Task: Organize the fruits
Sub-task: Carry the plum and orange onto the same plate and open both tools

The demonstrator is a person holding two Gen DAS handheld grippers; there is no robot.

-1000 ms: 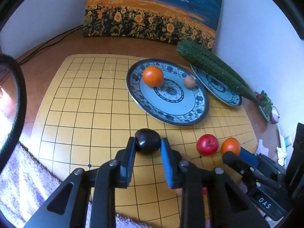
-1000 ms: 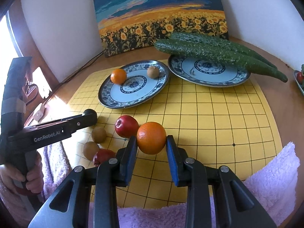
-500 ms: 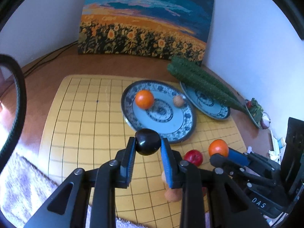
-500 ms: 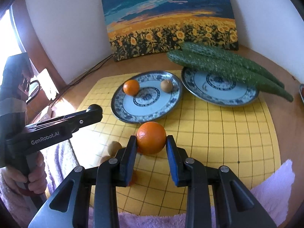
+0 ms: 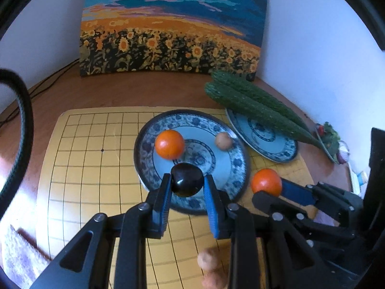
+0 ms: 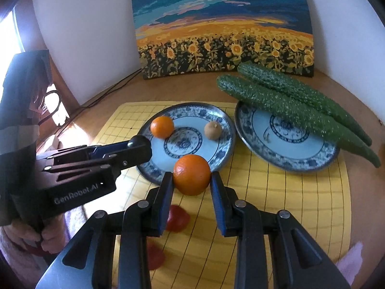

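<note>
My left gripper (image 5: pixel 187 181) is shut on a dark, glossy plum (image 5: pixel 187 179) and holds it above the near rim of a blue-patterned plate (image 5: pixel 144 149). On that plate lie an orange (image 5: pixel 170 144) and a small brown fruit (image 5: pixel 223 140). My right gripper (image 6: pixel 191 179) is shut on a second orange (image 6: pixel 191 174), raised just in front of the same plate (image 6: pixel 223 125). In the left wrist view the right gripper (image 5: pixel 267 187) shows at the right with its orange (image 5: pixel 266 182). Two red fruits (image 6: pixel 176 218) lie on the board under the right gripper.
A yellow grid board (image 5: pixel 84 168) covers the wooden table. A second patterned plate (image 6: pixel 288 154) at the right carries two long cucumbers (image 6: pixel 288 103). A sunflower painting (image 5: pixel 173 29) leans on the wall behind. Two small brown fruits (image 5: pixel 209 260) lie near the front edge. A hand (image 6: pixel 36 231) grips the left tool.
Both grippers have risen and moved forward toward the fruit plate, each still holding its fruit. The red and brown fruits left on the board have dropped lower in view.
</note>
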